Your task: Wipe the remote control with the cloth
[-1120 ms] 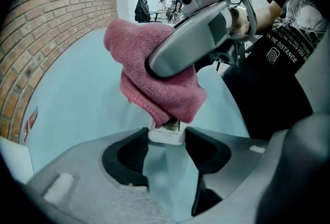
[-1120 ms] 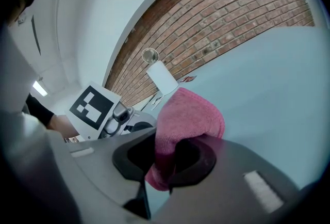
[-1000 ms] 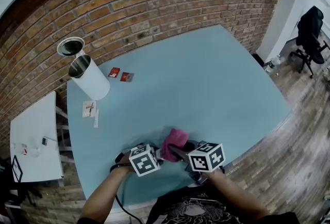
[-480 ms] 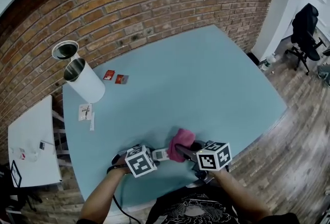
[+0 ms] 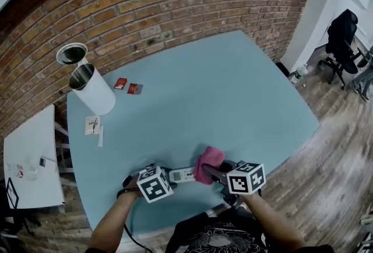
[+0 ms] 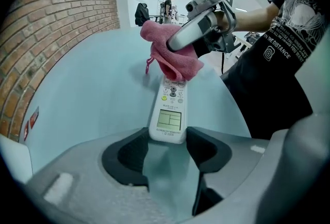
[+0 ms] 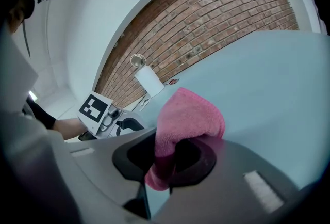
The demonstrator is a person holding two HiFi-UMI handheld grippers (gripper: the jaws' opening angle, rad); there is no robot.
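Head view: remote control (image 5: 182, 175) lies flat on the blue table (image 5: 233, 88), close to the person's edge, between the two grippers. Left gripper (image 5: 166, 177) is at its left end. Right gripper (image 5: 214, 171) comes in from the right, with the pink cloth (image 5: 210, 160) on the remote's right end.

Left gripper view: jaws fairly wide, pads on both long sides of the remote's display end (image 6: 169, 124), holding it down on the table. Cloth (image 6: 172, 58) covers the far end; display and the nearest buttons are bare.

Right gripper view: jaws closed on a bunched fold of the cloth (image 7: 188, 114), the rest bulging out past the tips. Remote is hidden behind the cloth here. The left gripper's marker cube shows at back-left.

Handling, as a judgement: remote looks light, rigid, smooth plastic, so it would likely skate on the tabletop under a wipe unless clamped. A side grip at the display end suits it and leaves the face open; moderate squeeze is enough. Cloth is soft and limp; best held by a thick wad so fabric, not jaw tips, meets the buttons
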